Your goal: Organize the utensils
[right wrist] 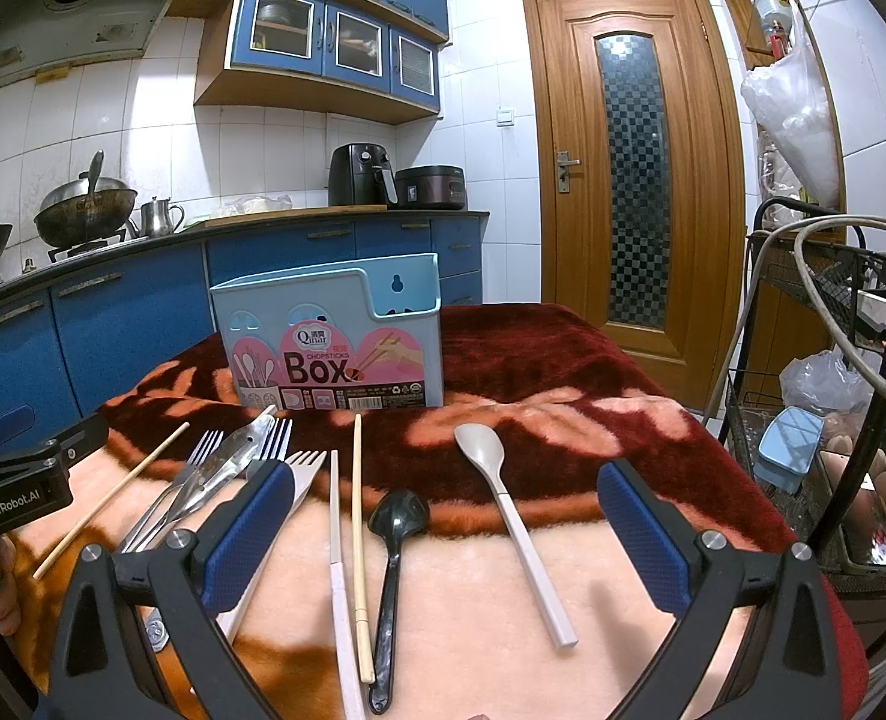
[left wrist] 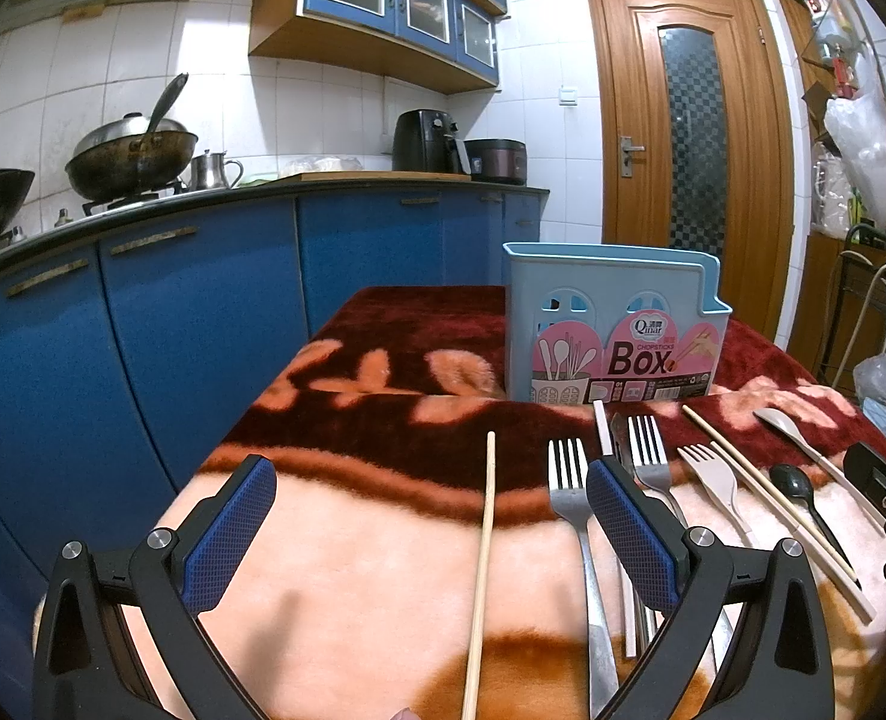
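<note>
In the right wrist view, the bare blanket (right wrist: pixel 593 540) at lower right, between the pale spoon (right wrist: pixel 506 504) and the desk edge, is free. The lower left is crowded with forks (right wrist: pixel 203 468) and chopsticks (right wrist: pixel 357 516). The blue box (right wrist: pixel 329 342) blocks the centre. A wire rack (right wrist: pixel 803 450) stands close at the right edge. In the left wrist view, open blanket lies at the left of the single chopstick (left wrist: pixel 484 546).

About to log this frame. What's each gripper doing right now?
Left gripper: open, holding nothing.
Right gripper: open, holding nothing.
</note>
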The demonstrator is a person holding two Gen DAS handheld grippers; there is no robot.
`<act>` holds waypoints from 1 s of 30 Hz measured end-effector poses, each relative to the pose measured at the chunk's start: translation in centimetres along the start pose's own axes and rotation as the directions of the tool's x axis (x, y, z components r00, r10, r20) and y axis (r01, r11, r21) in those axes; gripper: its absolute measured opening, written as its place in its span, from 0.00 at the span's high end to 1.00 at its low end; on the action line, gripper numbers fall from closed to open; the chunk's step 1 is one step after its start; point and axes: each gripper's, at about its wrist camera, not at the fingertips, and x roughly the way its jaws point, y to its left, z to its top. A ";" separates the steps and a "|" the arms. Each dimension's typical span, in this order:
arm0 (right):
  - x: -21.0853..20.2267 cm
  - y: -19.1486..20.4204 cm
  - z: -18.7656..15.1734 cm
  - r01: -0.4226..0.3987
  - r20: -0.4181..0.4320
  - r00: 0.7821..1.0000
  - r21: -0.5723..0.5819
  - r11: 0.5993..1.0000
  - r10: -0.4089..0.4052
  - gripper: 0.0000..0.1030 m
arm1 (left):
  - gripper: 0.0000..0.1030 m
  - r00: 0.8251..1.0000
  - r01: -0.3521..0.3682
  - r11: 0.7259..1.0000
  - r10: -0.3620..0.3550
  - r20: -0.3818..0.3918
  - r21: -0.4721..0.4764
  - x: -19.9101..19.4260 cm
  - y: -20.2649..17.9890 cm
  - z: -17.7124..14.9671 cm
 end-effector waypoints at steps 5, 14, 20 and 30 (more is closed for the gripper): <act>0.0 0.0 0.0 -0.004 -0.004 1.000 0.008 1.000 0.004 0.00 | 0.00 1.000 -0.003 1.000 0.003 -0.001 0.001 0.1 0.1 -0.1; 0.4 -0.8 0.1 -0.029 -0.030 0.999 0.050 0.998 0.030 0.00 | 0.00 1.000 -0.022 1.000 0.023 -0.012 0.017 0.1 0.0 0.0; 0.3 -1.4 1.7 -0.086 -0.097 0.991 0.063 0.994 0.091 0.00 | 0.00 0.997 -0.038 0.999 0.041 -0.071 0.039 0.0 0.3 0.9; 1.5 -3.0 5.2 -0.088 -0.290 0.953 0.015 0.996 0.089 0.00 | 0.00 0.976 -0.039 0.976 0.084 -0.202 0.216 1.7 -0.7 3.6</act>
